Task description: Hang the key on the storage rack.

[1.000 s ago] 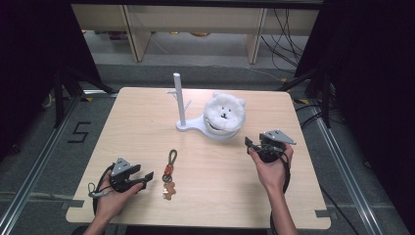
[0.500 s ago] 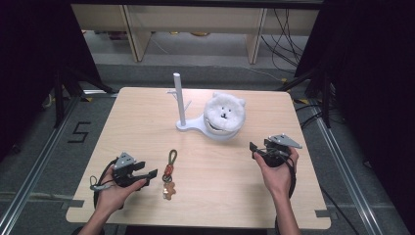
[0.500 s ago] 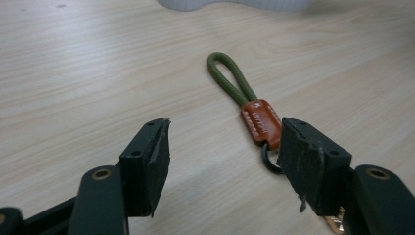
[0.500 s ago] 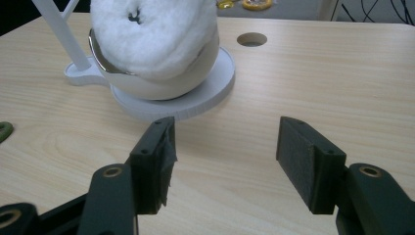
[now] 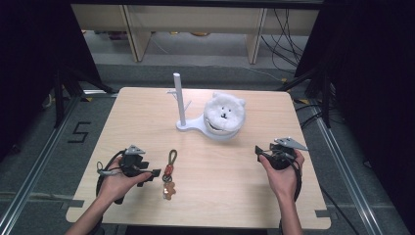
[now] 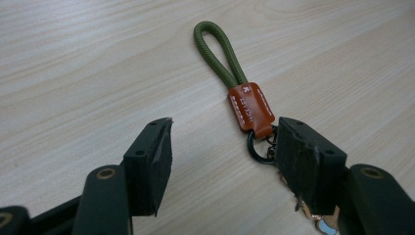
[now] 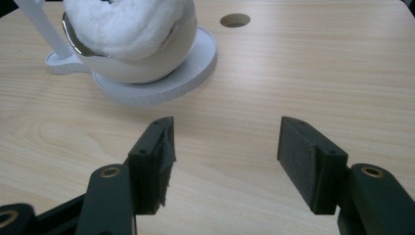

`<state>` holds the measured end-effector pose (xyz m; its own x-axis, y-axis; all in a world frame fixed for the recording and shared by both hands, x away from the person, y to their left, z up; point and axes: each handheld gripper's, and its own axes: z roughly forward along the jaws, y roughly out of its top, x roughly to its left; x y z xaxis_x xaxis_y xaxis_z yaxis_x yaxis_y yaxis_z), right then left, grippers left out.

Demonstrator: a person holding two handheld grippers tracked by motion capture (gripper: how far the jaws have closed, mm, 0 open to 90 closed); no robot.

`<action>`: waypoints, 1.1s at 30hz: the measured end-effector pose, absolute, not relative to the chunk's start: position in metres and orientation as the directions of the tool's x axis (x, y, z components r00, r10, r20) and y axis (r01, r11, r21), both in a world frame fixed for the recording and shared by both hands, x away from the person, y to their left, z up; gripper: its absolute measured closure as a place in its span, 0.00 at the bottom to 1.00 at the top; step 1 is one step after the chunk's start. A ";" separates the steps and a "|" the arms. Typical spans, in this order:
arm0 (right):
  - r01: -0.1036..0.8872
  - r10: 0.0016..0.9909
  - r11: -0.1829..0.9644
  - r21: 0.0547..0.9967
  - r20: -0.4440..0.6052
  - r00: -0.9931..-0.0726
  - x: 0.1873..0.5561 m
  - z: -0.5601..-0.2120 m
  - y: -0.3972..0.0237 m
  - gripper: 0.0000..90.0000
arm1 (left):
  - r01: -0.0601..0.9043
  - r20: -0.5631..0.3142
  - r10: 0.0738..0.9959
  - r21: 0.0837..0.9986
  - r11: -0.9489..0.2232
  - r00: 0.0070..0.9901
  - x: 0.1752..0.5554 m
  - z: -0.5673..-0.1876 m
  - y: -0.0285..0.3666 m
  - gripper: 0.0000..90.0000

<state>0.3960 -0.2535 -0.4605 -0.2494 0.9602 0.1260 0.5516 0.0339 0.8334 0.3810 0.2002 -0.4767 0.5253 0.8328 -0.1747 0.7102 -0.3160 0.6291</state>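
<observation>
Nothing is lifted yet; my left gripper [image 6: 220, 152] holds its jaws released beside the olive-cord keyring with brown leather tab [image 6: 248, 108], flat on the bench [image 5: 147, 117]; my right gripper [image 7: 225, 156], also released, waits near the white fluffy bear toy [image 7: 127, 24].

In the left gripper view, the right-hand jaw of the left gripper [image 6: 220, 161] covers the lower end of the keychain [image 6: 250, 110]: part of its dark ring and whatever hangs beneath. The tag's stamped lettering is too small to read. In the right gripper view, the top edge crops the plush [image 7: 128, 24] and the post [image 7: 41, 27].
</observation>
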 end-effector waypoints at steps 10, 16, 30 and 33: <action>0.567 0.946 0.044 0.823 0.148 -0.287 0.397 -0.461 -0.250 0.44 | 0.795 -0.195 0.836 0.477 -0.376 0.513 0.404 -0.470 0.183 0.43; 0.579 0.949 0.036 0.814 0.155 -0.276 0.396 -0.462 -0.252 0.44 | 0.838 -0.210 0.846 0.382 -0.390 0.490 0.422 -0.469 0.170 0.43; 0.596 0.947 0.040 0.802 0.160 -0.278 0.396 -0.464 -0.250 0.44 | 0.876 -0.208 0.870 0.300 -0.378 0.447 0.438 -0.480 0.146 0.43; 0.594 0.946 0.040 0.803 0.160 -0.281 0.397 -0.465 -0.248 0.44 | 0.874 -0.195 0.870 0.292 -0.388 0.452 0.440 -0.480 0.143 0.42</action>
